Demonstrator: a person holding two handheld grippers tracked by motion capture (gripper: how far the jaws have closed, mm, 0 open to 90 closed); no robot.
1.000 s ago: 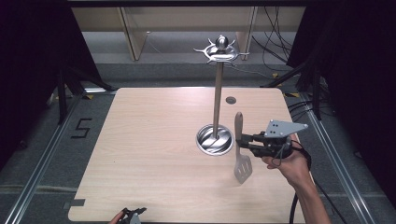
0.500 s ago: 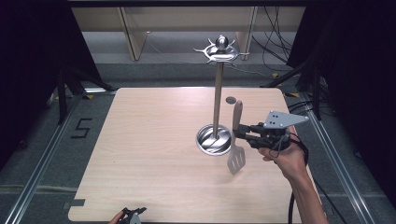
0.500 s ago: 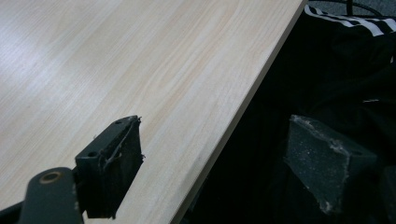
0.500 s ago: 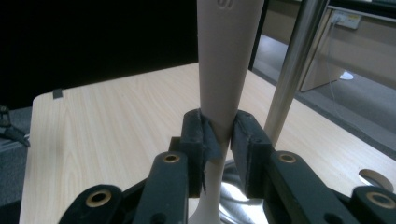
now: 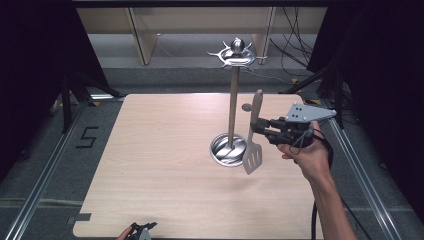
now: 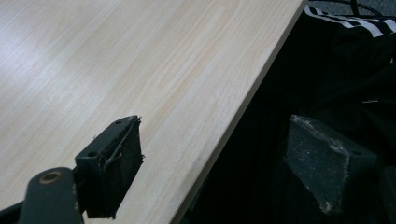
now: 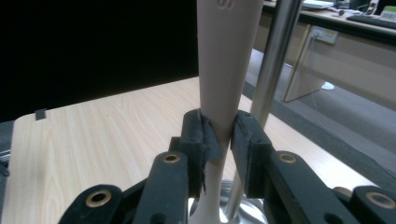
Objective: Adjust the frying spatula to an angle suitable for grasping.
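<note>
A spatula (image 5: 253, 156) with a beige handle and a slotted metal blade hangs upright in the air, blade down. My right gripper (image 5: 256, 128) is shut on its handle, and the pads pinch the narrow neck of the spatula handle (image 7: 226, 56) in the right gripper view. Just left of it stands a metal utensil stand, a thin pole (image 5: 233, 107) on a round shiny base (image 5: 224, 150) with a crown of hooks (image 5: 238, 52) on top. The stand's pole (image 7: 275, 60) rises close behind the handle. My left gripper (image 5: 142, 231) rests at the table's near edge, its jaws (image 6: 219, 163) wide apart over that edge with nothing between them.
The light wooden table (image 5: 150, 150) is bare around the stand. A small dark round spot (image 5: 245, 106) lies near its far edge, beside the spatula handle. Metal rails run along both sides, and a "5" (image 5: 86, 136) is marked on the floor to the left.
My right gripper has risen with the spatula and drifted slightly left, toward the stand; the blade now hangs beside the base. The left gripper has kept still.
</note>
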